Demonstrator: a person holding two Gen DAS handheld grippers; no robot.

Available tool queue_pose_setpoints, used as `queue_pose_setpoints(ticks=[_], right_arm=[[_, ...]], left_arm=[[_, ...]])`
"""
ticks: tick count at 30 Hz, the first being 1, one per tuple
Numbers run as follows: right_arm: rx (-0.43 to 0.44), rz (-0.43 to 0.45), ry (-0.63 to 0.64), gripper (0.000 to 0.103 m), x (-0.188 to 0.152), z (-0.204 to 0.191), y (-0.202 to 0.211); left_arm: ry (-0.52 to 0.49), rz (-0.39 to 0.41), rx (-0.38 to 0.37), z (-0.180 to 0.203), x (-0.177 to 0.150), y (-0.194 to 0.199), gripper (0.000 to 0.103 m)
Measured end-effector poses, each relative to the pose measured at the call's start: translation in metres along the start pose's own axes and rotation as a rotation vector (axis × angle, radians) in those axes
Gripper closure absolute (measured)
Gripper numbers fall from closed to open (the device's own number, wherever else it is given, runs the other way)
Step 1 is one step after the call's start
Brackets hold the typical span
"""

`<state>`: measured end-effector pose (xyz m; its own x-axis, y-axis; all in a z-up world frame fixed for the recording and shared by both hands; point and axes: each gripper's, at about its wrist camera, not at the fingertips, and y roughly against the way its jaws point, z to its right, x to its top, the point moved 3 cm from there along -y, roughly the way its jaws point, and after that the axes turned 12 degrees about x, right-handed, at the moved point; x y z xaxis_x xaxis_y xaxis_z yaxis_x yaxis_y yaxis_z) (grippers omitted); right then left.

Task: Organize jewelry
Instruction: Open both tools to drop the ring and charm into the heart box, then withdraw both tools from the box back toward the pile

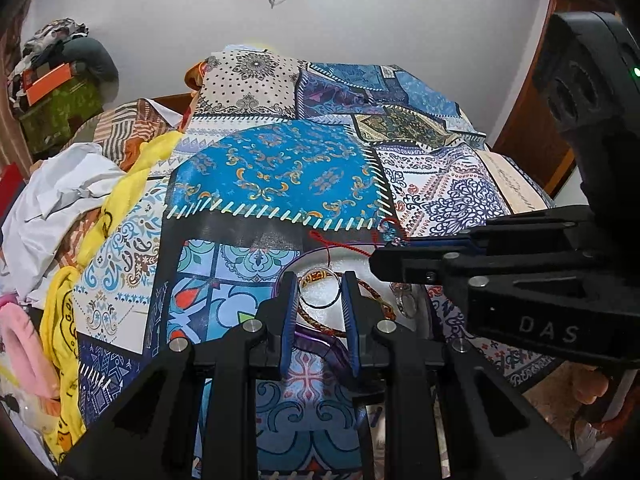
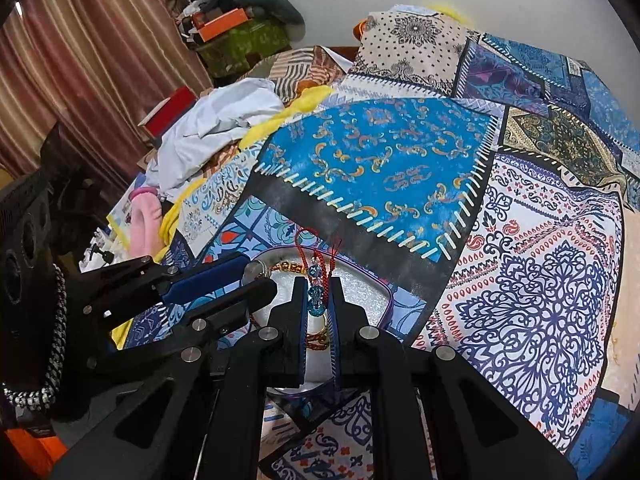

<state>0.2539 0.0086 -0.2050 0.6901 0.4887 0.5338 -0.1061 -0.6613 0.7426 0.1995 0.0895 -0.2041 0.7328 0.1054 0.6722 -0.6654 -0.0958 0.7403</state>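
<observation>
A purple-rimmed tray with a white foam lining [image 1: 332, 258] [image 2: 360, 286] lies on the patchwork bedspread. It holds a braided brown bracelet [image 1: 372, 292], a thin dark bangle [image 1: 320, 292] and silver rings [image 1: 404, 300]. My right gripper [image 2: 319, 300] is shut on a red cord bracelet with blue beads [image 2: 316, 292], holding it over the tray; it shows at the right gripper's tip in the left wrist view [image 1: 390, 234]. My left gripper [image 1: 318, 304] is open over the tray's near side, fingers either side of the bangle, holding nothing.
The patchwork bedspread [image 1: 280, 172] covers the bed. A heap of white, yellow and pink clothes [image 1: 68, 216] lies on the left. Boxes and clothes [image 1: 56, 92] are stacked at the far left by the wall. A striped curtain [image 2: 80, 60] hangs on the left.
</observation>
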Motion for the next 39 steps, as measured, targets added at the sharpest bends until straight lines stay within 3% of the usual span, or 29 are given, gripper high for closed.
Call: queue_pose_setpoints(ticks=[10,14,20,31,39], right_arm=[[0.001,-0.030,-0.020,0.094,-0.001,0.004,-0.005],[-0.001,-0.031,-0.026,0.085,-0.002,0.003,0.000],[-0.039,0.024,0.002,0.073,-0.003,-0.004,0.022],[-0.135,0.140,0.053,0.073,-0.012,-0.012,0.077],[-0.181,0.224,0.014,0.073,-0.023,0.015,0.123]], left_arm=[[0.010,-0.019,0.009,-0.003,0.001,-0.001,0.082],[0.011,-0.011,0.017,-0.004,0.004,0.006,0.082],[0.012,0.020,0.025,-0.003,0.009,0.027,0.080],[-0.012,0.098,0.033,0.017,0.023,0.069,0.073],[-0.048,0.117,0.019,0.047,0.029,0.078,0.067]])
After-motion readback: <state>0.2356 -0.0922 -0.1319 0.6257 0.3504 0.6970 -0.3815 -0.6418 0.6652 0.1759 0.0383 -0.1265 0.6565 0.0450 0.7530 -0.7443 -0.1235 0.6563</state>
